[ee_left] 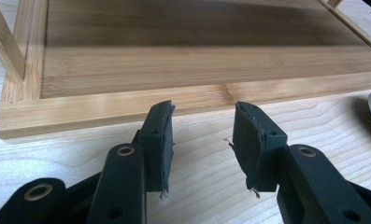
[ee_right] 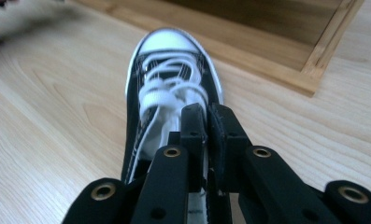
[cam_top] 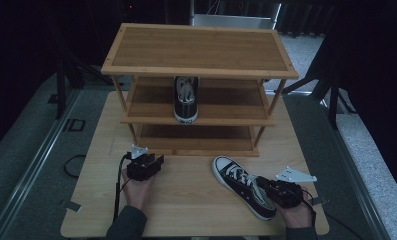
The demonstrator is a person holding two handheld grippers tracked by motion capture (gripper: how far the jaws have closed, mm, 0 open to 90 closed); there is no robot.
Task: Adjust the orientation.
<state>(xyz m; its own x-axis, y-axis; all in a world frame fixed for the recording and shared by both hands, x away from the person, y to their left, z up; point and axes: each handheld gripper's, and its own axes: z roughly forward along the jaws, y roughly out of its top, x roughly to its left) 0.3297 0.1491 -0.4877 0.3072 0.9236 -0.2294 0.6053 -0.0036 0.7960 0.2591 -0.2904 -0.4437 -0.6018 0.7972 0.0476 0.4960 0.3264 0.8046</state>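
Right fingers pinching black sneaker, white laces

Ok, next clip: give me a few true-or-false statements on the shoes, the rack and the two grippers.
1. One shoe stands on the rack's middle shelf. True.
2. The left gripper is shut on a shoe. False: its jaws stand apart over bare table, holding nothing.
3. The right gripper is closed at the heel end of the shoe on the table. True.
4. The rack's top shelf holds a shoe. False: it is bare.
5. The shoe on the table points its toe toward the rack. True.
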